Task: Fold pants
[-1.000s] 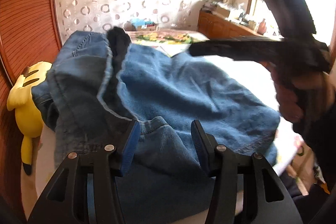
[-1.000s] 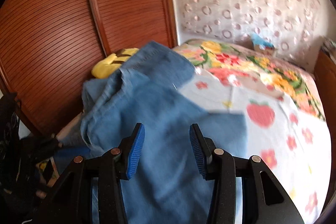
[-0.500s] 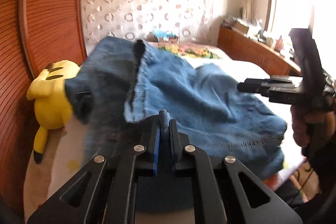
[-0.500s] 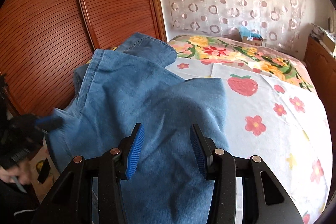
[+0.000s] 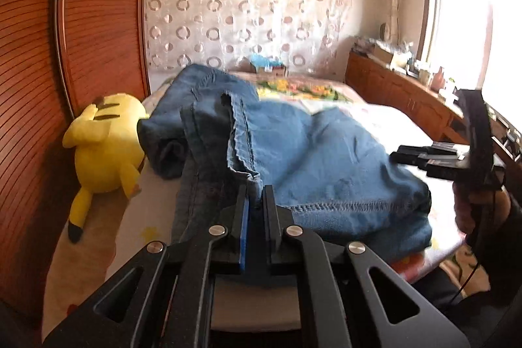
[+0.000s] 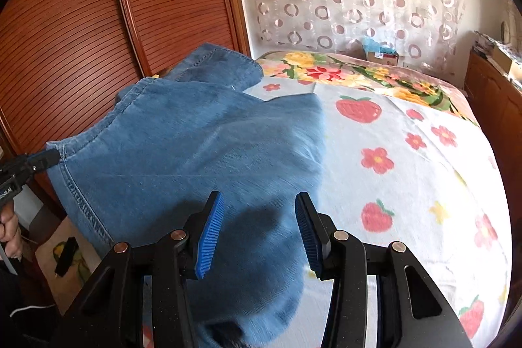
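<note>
- Left wrist view: the left gripper (image 5: 256,197) at lower centre is clamped tight on a stitched hem corner of the soft blue denim pants (image 5: 313,152), heaped mid-frame on the bed (image 5: 98,250); a fuzzy yellow plush toy (image 5: 104,142) lies at left.
- Right wrist view: the right gripper (image 6: 259,230) hangs above the pants (image 6: 182,152) at lower centre, ribbed blue pads apart, nothing pinched.
</note>
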Available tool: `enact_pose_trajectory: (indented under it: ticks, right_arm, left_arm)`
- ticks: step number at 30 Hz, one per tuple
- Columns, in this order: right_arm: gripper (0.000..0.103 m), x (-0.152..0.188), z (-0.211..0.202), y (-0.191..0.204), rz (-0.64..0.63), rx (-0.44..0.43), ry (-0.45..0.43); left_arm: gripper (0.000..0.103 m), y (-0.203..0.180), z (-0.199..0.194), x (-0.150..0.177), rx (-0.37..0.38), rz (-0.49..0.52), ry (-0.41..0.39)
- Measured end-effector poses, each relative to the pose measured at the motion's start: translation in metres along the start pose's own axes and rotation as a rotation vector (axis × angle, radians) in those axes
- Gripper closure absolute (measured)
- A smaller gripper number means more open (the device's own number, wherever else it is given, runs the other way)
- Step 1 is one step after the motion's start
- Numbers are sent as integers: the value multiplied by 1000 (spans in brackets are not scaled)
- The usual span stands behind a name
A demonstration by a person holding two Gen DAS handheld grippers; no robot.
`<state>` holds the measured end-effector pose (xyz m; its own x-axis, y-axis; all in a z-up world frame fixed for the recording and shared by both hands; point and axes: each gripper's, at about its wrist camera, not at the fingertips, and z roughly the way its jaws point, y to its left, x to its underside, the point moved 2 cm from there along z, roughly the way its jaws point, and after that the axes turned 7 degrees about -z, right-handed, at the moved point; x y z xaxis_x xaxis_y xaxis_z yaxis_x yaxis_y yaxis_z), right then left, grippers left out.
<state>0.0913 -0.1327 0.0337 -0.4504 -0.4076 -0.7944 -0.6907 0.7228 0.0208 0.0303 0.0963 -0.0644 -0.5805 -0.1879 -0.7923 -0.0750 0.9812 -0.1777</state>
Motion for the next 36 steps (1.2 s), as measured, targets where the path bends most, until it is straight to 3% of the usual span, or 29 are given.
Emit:
enact_pose_trajectory:
  ticks: [5,7,10,12,14,25,36]
  right_arm:
    - [56,15,-11,-11,26,0,18]
    - [56,18,-14,-13,26,15,27]
    - [56,18,-16,-18,29,24,29]
    - [55,15,-17,-22,34,30,22]
    - [50,12,-18,-25,34,33,12]
    - [49,-13,22,-40,3,53,68]
    - [49,-23,69,-49,17,-17,134]
  left_arm:
    - [94,2,20,14,-25,-10,80]
    - [89,4,24,15,-31,-16,97]
    - [67,4,26,14,-22,-20,96]
    - [46,3,27,13,-16,-23,94]
    - [33,5,32,10,-22,-30,101]
    - [33,3,49,-13,-44,-20,86]
    - [33,-2,51,-21,-46,2,74]
